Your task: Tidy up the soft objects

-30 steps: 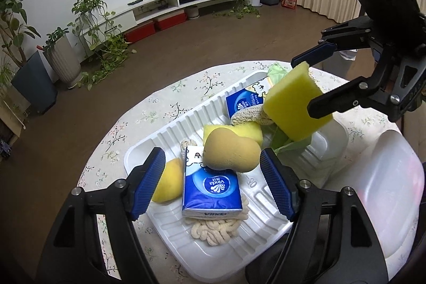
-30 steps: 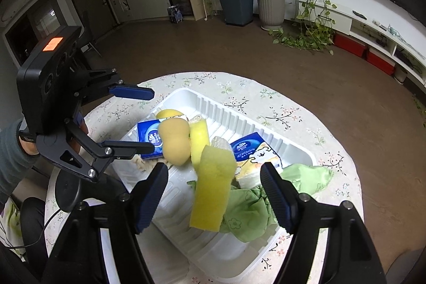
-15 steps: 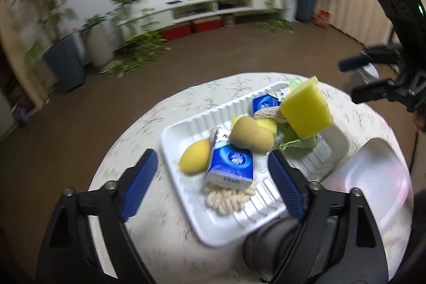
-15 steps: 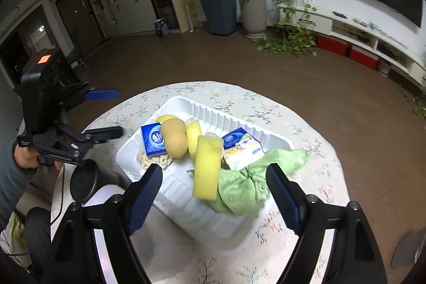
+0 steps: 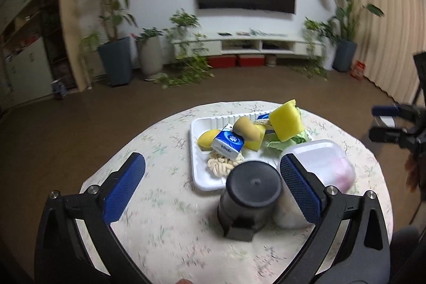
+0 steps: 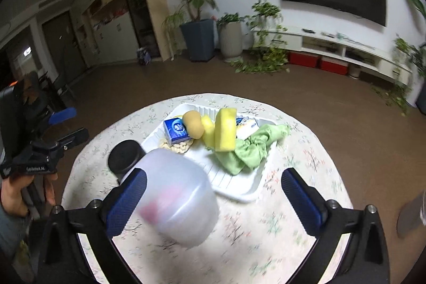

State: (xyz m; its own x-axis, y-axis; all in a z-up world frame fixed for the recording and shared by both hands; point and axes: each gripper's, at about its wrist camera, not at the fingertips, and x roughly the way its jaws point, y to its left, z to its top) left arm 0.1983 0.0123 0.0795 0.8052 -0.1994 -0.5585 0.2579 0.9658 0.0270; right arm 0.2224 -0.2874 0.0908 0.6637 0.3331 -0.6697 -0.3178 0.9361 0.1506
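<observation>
A white ribbed tray (image 5: 198, 177) (image 6: 253, 188) on the round table holds soft things: an upright yellow sponge (image 5: 286, 123) (image 6: 225, 130), a tan sponge (image 5: 246, 127) (image 6: 193, 123), a blue tissue pack (image 5: 227, 144) (image 6: 176, 130), a green cloth (image 6: 250, 149) (image 5: 297, 139), a cream knitted piece (image 5: 221, 165) and a yellow round sponge (image 5: 206, 138). My left gripper (image 5: 213, 186) is open and empty, back from the tray's near edge. My right gripper (image 6: 214, 193) is open and empty, also back from the tray.
A black cylinder (image 5: 250, 201) (image 6: 125, 160) and a translucent plastic container (image 5: 316, 169) (image 6: 175, 193) stand on the flowered tablecloth (image 5: 165, 204) near the grippers. Potted plants, a TV and a low shelf are beyond the table.
Both grippers have pulled back and up from the tray. The right gripper has let go of the yellow sponge, which now stands in the tray.
</observation>
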